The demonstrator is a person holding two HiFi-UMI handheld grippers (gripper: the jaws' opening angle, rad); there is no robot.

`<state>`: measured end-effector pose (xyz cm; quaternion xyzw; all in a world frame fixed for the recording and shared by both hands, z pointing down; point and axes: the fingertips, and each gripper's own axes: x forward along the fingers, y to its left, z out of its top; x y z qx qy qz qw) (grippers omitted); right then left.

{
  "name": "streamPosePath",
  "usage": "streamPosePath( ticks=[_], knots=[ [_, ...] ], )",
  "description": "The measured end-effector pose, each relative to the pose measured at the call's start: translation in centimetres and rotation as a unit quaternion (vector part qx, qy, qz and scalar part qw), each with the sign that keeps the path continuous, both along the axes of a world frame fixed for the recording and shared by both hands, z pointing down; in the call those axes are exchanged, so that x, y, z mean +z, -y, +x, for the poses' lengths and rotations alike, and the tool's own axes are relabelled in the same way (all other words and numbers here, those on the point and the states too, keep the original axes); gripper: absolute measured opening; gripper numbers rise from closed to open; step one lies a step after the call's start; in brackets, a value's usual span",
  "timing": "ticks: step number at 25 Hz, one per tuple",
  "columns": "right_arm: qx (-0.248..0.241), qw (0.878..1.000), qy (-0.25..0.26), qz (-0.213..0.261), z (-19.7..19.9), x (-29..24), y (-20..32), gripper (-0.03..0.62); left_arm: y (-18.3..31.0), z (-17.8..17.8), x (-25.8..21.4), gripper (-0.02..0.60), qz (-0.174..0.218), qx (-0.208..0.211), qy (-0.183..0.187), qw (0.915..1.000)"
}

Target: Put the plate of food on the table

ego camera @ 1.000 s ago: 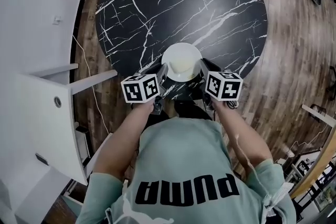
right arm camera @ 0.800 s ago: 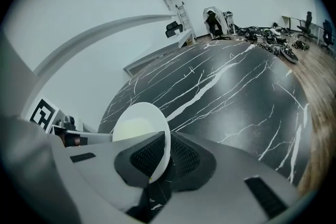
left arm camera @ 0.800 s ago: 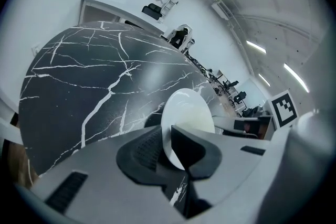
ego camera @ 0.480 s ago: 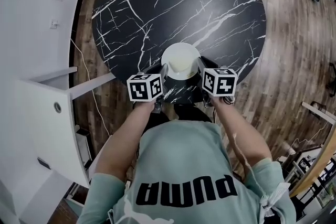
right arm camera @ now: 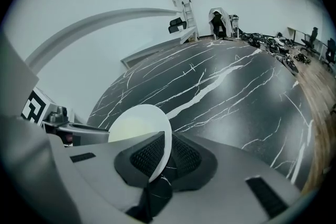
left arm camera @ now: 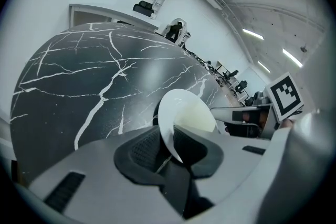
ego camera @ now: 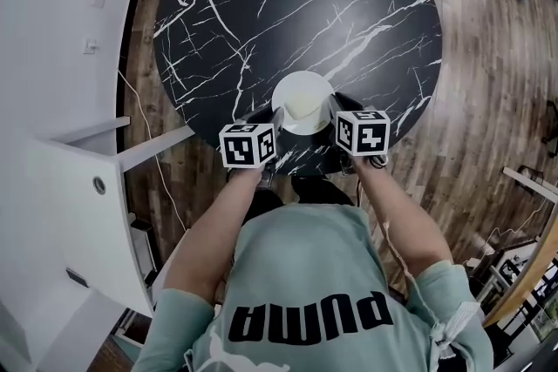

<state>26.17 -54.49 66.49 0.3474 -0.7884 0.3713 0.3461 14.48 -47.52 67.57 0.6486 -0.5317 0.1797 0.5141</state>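
Food hard to make out — our left claw and right claw each clamp the white, pale-centred plate by its rim.

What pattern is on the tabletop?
Black marble with white veins on the table; clearest in the head view.

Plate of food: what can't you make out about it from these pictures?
1. What the food is: only a pale patch on the plate, too small in the head view, featureless in both gripper views.
2. Whether it touches the table: its underside is hidden by the plate itself and the jaws in every view.
3. Its gripped rim: covered by the pads of the left gripper and right gripper.
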Motion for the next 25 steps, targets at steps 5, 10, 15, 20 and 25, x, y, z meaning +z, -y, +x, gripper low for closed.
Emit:
streamPosePath(
  ticks=[5,10,15,20,25],
  knots=[
    [-0.007,1.0,-0.003,0.007,-0.1,0.0,0.4,0.04,0.3,-0.4,-0.1,0.075,0.019,0.007,0.011,0.9997],
    [-0.021,0.997,-0.041,0.059,1.1,-1.1,0.8,0.04,-0.1,-1.7,-1.5,0.074,0.054,0.001,0.028,0.9981],
    [-0.009,0.992,-0.026,0.126,0.8,-5.4,-0.8,0.038,-2.2,-3.6,-4.9,0.007,0.101,0.015,0.059,0.993],
    [-0.003,0.985,0.003,0.17,-1.3,-10.1,-5.9,0.009,-6.1,-4.7,-10.5,0.006,0.172,0.052,0.092,0.9795],
    [0.021,0.98,0.039,0.196,-3.9,-14.5,-12.2,0.009,-12.3,-6.3,-15.7,0.006,0.23,0.072,0.11,0.9643]
  ],
)
